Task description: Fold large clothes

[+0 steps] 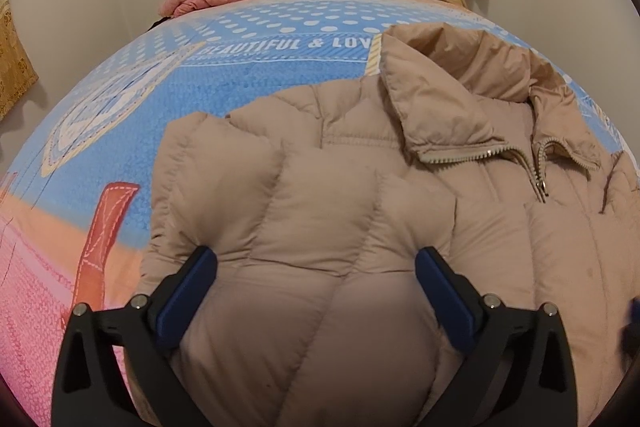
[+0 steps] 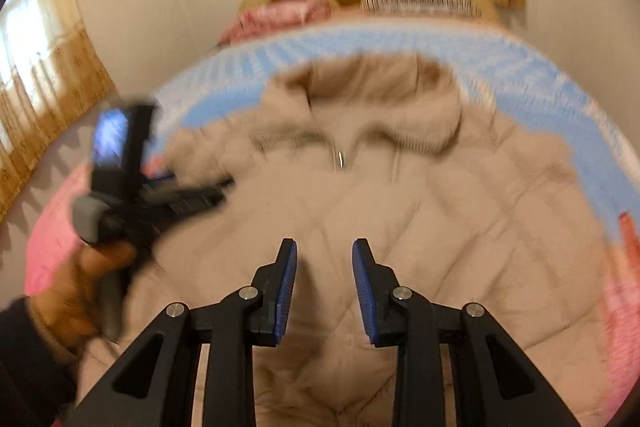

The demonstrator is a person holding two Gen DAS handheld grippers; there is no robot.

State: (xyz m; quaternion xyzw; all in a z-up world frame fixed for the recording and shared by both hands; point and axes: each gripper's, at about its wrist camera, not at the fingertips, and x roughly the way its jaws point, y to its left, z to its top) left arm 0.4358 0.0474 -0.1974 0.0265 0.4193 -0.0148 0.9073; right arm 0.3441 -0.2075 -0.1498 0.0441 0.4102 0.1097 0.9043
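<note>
Beige quilted puffer jacket (image 1: 360, 211), zipped at the collar, lies front-up on the bed (image 1: 248, 67), one sleeve folded across its chest. Left claw (image 1: 316, 291): released, jaws wide over that sleeve, pads clear of the fabric; right claw (image 2: 325, 291): partly parted above the jacket's lower body, grasping nothing. Step in hand: sleeve fold laid down; next likely calls for taking the opposite sleeve.

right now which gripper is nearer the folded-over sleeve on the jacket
Left. The left gripper sits open right over the folded sleeve; the right gripper hangs over the jacket's middle, below the zip pull.
</note>
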